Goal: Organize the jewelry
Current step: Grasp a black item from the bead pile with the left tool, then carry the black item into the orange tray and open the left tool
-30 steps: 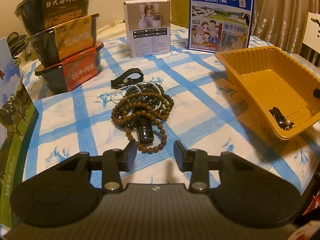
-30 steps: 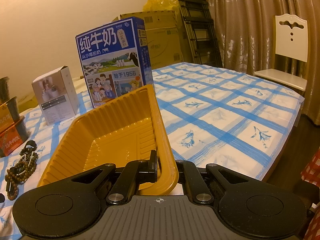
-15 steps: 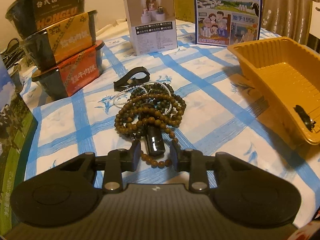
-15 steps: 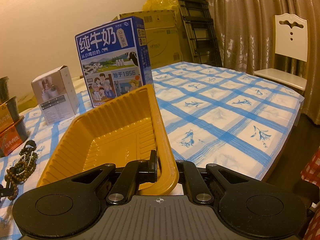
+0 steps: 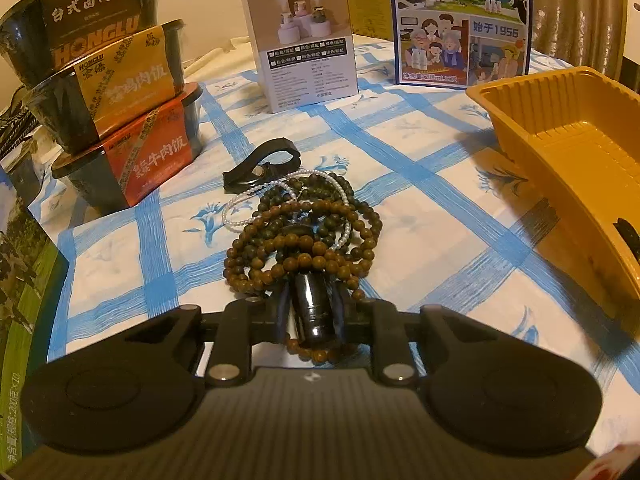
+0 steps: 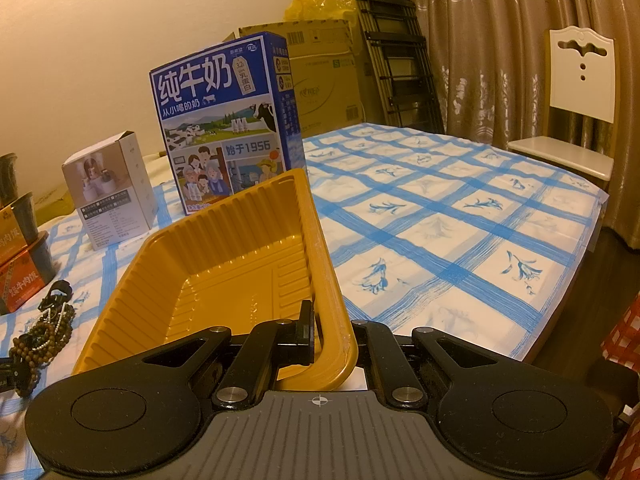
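Note:
A pile of brown and dark bead strings with a thin pearl chain [image 5: 304,232] lies on the blue-checked tablecloth, also seen at the left edge of the right wrist view [image 6: 40,340]. A glossy black cylinder piece [image 5: 314,310] sticks out of the pile. My left gripper [image 5: 312,312] is shut on that cylinder. A black hair clip [image 5: 262,166] lies just behind the pile. My right gripper [image 6: 332,332] is shut on the near rim of the yellow plastic tray [image 6: 240,264]. The tray [image 5: 568,152] holds a small dark piece [image 5: 628,232] at its near end.
Three stacked instant-rice bowls [image 5: 112,92] stand at the left, a small white box [image 5: 304,48] and a blue milk carton [image 5: 460,20] behind the pile. A green carton [image 5: 24,312] is at the far left. A chair [image 6: 576,104] stands beyond the table's right edge.
My left gripper has moved forward to the bead pile and closed its fingers around the black cylinder. The right gripper and tray have not moved.

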`<state>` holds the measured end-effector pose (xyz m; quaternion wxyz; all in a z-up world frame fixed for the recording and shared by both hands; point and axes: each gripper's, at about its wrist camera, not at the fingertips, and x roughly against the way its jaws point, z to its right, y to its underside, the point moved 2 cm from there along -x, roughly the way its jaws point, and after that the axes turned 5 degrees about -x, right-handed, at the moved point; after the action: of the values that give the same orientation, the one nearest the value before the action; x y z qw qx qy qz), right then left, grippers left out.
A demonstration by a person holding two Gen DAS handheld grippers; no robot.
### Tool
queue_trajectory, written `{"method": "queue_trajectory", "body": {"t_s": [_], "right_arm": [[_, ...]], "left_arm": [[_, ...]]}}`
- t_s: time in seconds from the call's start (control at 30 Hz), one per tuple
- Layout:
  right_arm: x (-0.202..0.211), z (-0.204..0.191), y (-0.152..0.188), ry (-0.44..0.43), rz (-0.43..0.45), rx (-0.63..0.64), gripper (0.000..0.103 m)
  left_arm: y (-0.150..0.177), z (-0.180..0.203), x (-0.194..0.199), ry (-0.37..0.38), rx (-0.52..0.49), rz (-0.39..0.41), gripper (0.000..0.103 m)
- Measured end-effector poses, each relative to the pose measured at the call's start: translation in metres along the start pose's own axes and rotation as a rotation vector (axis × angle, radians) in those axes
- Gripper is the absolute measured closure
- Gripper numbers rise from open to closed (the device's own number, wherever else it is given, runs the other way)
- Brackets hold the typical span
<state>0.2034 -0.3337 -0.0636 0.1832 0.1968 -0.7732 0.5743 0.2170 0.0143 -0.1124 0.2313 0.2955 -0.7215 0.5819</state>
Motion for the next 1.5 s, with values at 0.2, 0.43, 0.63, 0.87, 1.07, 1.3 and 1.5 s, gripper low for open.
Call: {"method": "queue_trajectory", "body": {"t_s": [0.2,0.43,0.63,0.87,1.07,1.3,1.5], "right_arm": [[0.0,0.001,0.0,0.0,0.0,0.0,0.097],[0.0,0.001,0.0,0.0,0.0,0.0,0.097],[0.0,0.001,0.0,0.001,0.0,0.001,0.097],[0.001,0.0,0.0,0.001,0.0,0.001,0.097],[0.0,0.002,0.002,0.0,0.005,0.006,0.097],[0.002,-0.004,0.001,0.001,0.021,0.028,0.097],[0.004,-0.006,0.0,-0.004,0.03,0.04,0.097]], "left_arm": [[0.004,-0.002,0.011,0.014,-0.025,-0.021,0.086],[0.015,-0.008,0.033,0.042,-0.059,-0.083,0.086],[0.028,-0.012,0.056,0.061,-0.061,-0.103,0.086],[0.017,-0.012,0.081,0.086,-0.034,-0.046,0.086],[-0.011,0.008,0.094,0.165,-0.032,0.045,0.086],[-0.048,0.052,0.089,0.312,-0.033,0.137,0.086],[-0.074,0.091,0.062,0.394,-0.032,0.133,0.086]]}}
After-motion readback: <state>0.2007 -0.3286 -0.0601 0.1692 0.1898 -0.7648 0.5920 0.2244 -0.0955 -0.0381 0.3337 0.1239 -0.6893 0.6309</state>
